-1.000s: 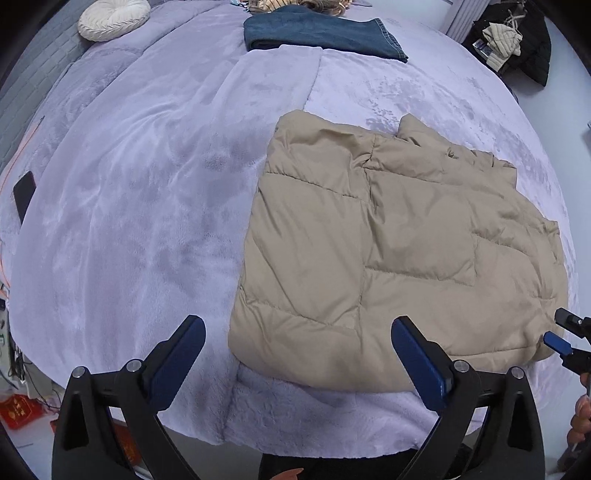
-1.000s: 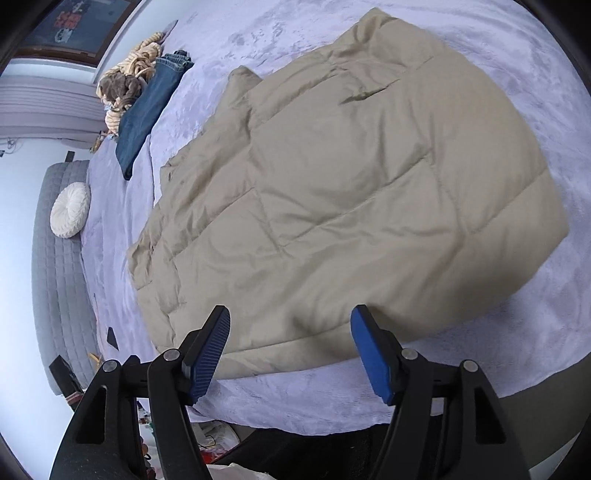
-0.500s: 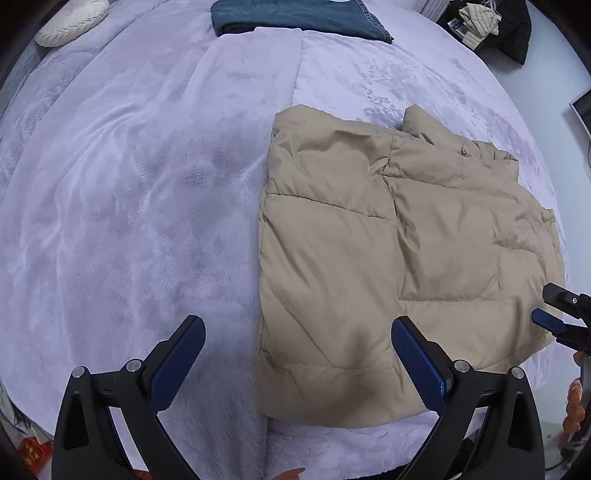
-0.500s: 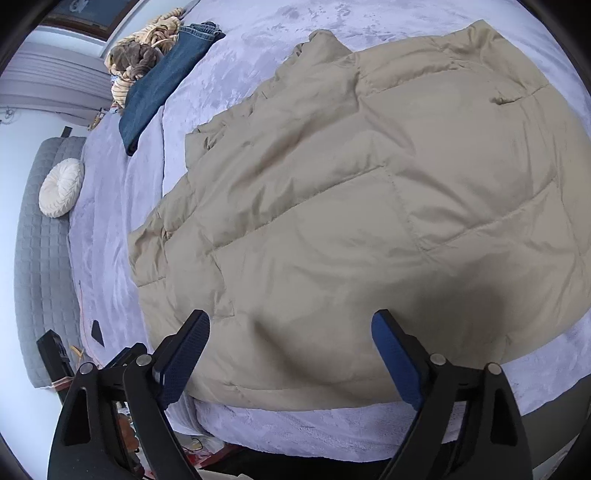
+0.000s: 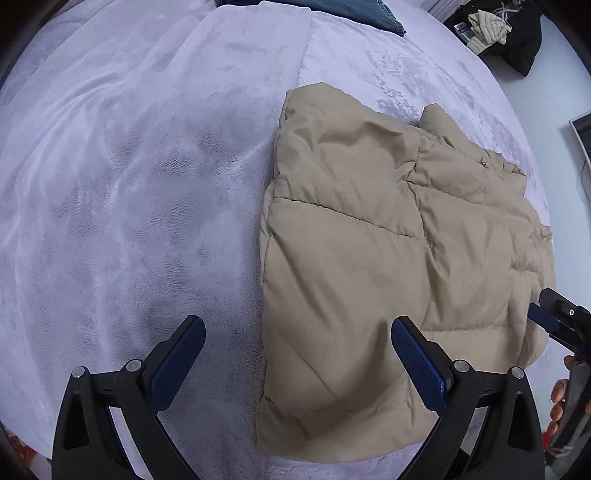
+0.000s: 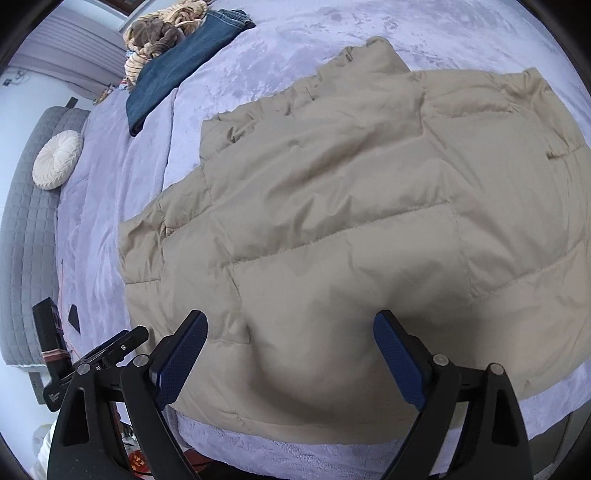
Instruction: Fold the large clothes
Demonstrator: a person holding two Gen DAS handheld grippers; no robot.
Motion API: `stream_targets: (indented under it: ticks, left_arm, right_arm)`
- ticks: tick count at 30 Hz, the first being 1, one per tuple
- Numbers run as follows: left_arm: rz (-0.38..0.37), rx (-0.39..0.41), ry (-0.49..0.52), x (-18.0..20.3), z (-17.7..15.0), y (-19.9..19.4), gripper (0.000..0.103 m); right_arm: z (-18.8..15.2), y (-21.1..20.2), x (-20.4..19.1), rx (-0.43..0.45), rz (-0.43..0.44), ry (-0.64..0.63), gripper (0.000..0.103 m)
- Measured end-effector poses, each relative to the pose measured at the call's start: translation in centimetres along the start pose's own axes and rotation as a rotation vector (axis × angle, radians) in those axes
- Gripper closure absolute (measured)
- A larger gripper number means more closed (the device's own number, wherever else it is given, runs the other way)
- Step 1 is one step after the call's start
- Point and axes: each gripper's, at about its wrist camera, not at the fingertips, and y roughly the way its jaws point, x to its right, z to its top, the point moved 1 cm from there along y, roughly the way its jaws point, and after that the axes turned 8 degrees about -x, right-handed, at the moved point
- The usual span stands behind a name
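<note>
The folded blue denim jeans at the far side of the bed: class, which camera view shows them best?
The right wrist view. There the folded blue denim jeans lie in nearly full length on the lilac plush blanket. The left wrist view shows only their near edge, cut off by the top of the picture.

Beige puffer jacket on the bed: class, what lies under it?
The beige puffer jacket lies flat on the lavender plush blanket, which shows all around its edges. Whether anything else lies beneath cannot be seen, because the jacket covers that patch.
</note>
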Motion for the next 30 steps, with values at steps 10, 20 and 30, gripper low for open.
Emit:
stream_targets:
  ticks: [10, 20, 30]
  left_arm:
    - [-0.383, -0.076, 0.053, -2.6, 2.9, 2.9, 0.002]
    - [-0.57, -0.201, 0.183, 1.8, 5.6, 6.7, 0.002]
    - [-0.575, -0.215, 0.231, 3.0, 6.0, 6.0, 0.069]
  right_arm:
    - [1.3, 2.1, 0.8, -0.025, -0.027, 0.024, 0.009]
    - [1.6, 3.7, 1.1, -0.065, -0.016, 0.031, 0.0]
    - [1.7, 2.9, 0.5, -0.085, 0.011, 0.017, 0.0]
